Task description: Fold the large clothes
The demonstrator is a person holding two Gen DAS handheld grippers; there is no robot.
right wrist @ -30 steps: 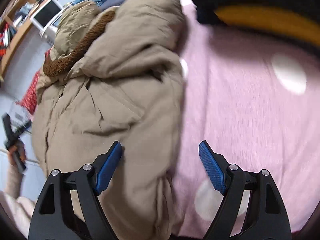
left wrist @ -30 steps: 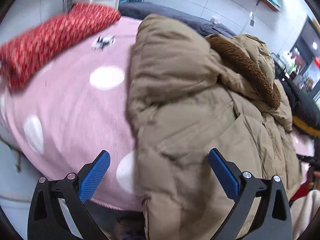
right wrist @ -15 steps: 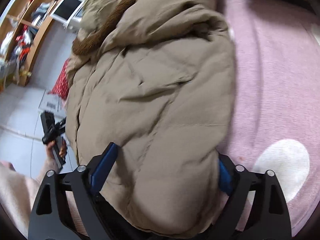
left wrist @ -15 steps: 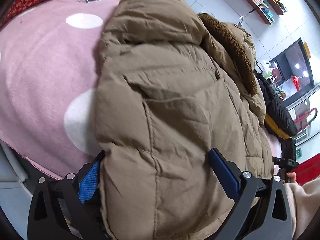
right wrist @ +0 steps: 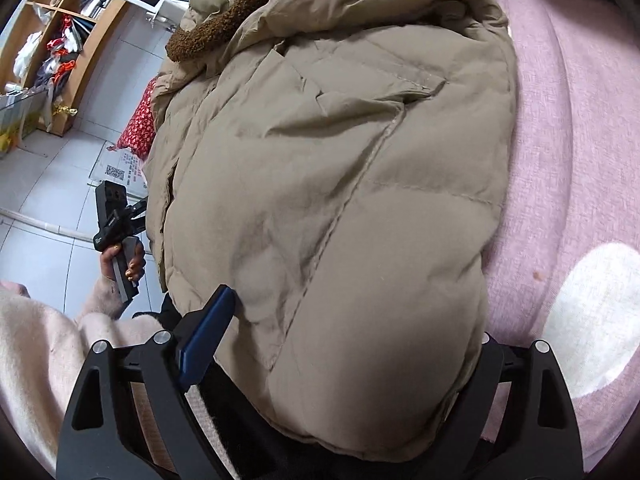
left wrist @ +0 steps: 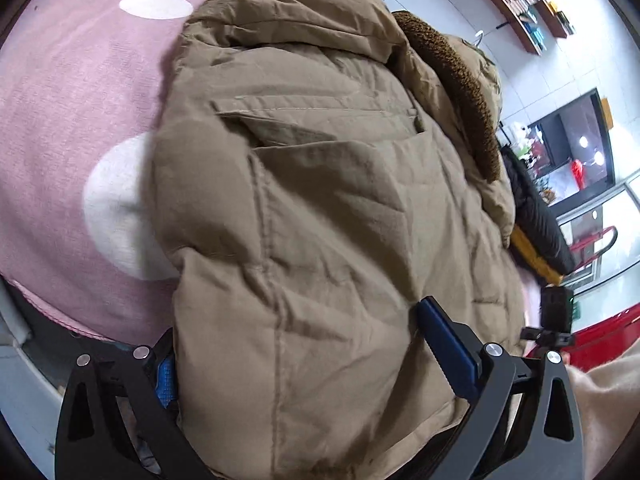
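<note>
Left wrist view
- Coat position: tan padded coat [left wrist: 320, 208] spread over the pink blanket with white dots [left wrist: 60, 120], brown fleece collar [left wrist: 460, 92] at the far end, hem at the camera.
- Left gripper [left wrist: 296, 356]: spread wide on both sides of the hem corner, not clenched; thick fabric bulging between the blue pads [left wrist: 444, 348], left pad almost hidden under it.
- Risk of weak hold: too much puffy filling between the pads; on closing, likely to catch only the outer layer, or to slip off the smooth shell.
- Risk of dragging: blanket edge just below the hem; could be pinched together with the coat and pulled along.

Right wrist view
- Coat position: same coat [right wrist: 340, 168], pocket flap [right wrist: 372, 84] in the middle, hem lobe filling the lower part of the view.
- Right gripper [right wrist: 348, 352]: also spread wide around the other hem corner, holding nothing firmly; right finger hidden behind the fabric, only the left blue pad [right wrist: 208, 332] visible.
- Other hand: seen at the left, holding the handle of the other gripper [right wrist: 116, 224], near the coat side.
- Risk of uneven fold: if one corner held and the other lost, hem likely to twist and land crooked.
- Risk of spring-back: padded bulk may unfold again after being laid over.
</note>
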